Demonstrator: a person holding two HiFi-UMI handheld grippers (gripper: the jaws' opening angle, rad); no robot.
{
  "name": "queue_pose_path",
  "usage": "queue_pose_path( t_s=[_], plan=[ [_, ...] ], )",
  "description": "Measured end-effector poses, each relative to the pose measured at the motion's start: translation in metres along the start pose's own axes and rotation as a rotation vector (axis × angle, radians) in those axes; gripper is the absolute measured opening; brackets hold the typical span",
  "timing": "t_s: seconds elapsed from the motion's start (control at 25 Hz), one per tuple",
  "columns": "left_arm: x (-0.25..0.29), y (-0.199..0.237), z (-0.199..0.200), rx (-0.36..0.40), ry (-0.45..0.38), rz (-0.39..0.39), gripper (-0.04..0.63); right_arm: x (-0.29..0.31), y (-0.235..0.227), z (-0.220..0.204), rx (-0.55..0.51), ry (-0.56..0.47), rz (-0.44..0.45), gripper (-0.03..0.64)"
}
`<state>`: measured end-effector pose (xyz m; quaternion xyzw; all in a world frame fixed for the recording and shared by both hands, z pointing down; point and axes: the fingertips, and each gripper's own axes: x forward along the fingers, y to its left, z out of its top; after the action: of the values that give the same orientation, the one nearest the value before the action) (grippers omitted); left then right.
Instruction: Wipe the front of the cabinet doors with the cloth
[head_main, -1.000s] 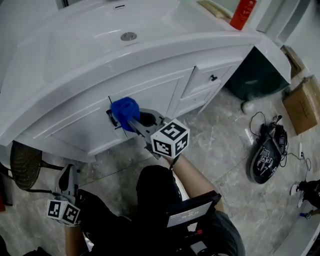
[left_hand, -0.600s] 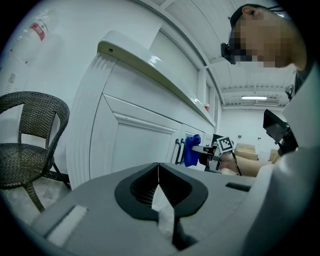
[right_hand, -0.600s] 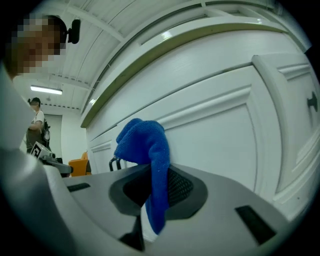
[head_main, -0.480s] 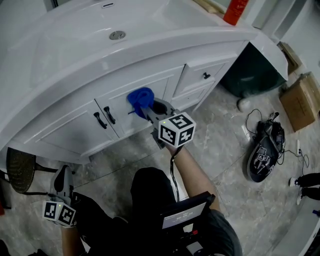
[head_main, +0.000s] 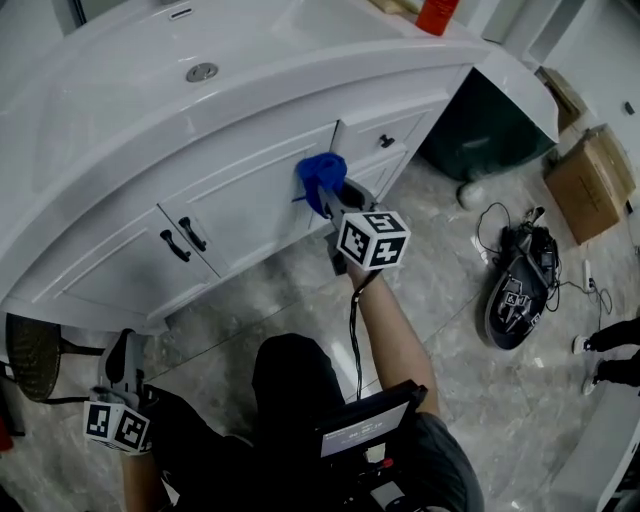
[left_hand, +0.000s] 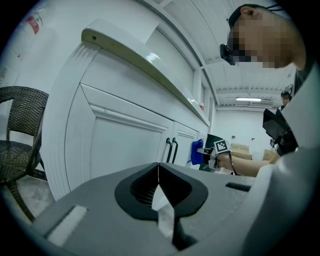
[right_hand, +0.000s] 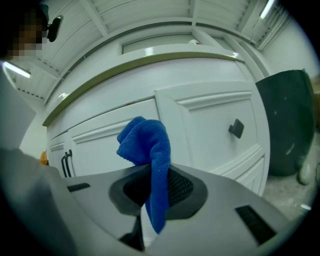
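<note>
The white cabinet's right door (head_main: 255, 205) carries a black handle (head_main: 193, 233) beside its twin on the left door (head_main: 100, 275). My right gripper (head_main: 328, 195) is shut on a bunched blue cloth (head_main: 322, 171), which presses on the right door's right edge, next to the drawers (head_main: 385, 145). In the right gripper view the cloth (right_hand: 149, 150) hangs down out of the shut right gripper (right_hand: 155, 187), with a drawer knob (right_hand: 236, 128) to its right. My left gripper (head_main: 122, 345) hangs low at the left, away from the cabinet. In its own view the left gripper (left_hand: 158, 172) is shut and holds nothing.
A wicker chair (head_main: 30, 350) stands at the left. Right of the vanity are a dark bin (head_main: 480, 140), a cardboard box (head_main: 590, 180) and a black device with cables (head_main: 515, 300) on the floor. A red bottle (head_main: 437, 14) stands on the countertop.
My right gripper has carried the blue cloth to the right across the door, from by the handles to the edge next to the drawers. The left gripper has stayed low.
</note>
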<state>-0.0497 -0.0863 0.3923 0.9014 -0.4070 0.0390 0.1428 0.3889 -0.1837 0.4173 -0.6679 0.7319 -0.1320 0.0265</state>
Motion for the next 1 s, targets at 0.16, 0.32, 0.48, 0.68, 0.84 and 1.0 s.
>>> queue_pose_path(
  t_s=[0.16,0.32,0.48,0.68,0.84,1.0],
  plan=[
    [0.003,-0.003,-0.004,-0.006,0.006,-0.013,0.003,-0.014,-0.025,0.004,0.017,-0.026,-0.069,0.051],
    [0.000,0.000,-0.004,-0.026,-0.001,-0.010,0.003,-0.029,-0.015,0.004,0.059,-0.044,-0.056,0.052],
    [0.001,0.002,-0.001,-0.032,-0.014,-0.021,0.003,-0.035,0.049,-0.004,0.048,-0.053,0.083,0.052],
    [-0.001,0.004,-0.003,-0.045,-0.018,-0.028,0.003,-0.025,0.165,-0.031,0.057,-0.032,0.374,0.051],
    [-0.009,0.006,-0.008,-0.043,-0.003,-0.023,0.003,-0.015,0.223,-0.050,0.049,-0.005,0.528,0.051],
    [-0.018,0.018,-0.010,-0.046,0.000,0.012,0.003,-0.003,0.238,-0.070,0.054,0.039,0.573,0.052]
  ],
)
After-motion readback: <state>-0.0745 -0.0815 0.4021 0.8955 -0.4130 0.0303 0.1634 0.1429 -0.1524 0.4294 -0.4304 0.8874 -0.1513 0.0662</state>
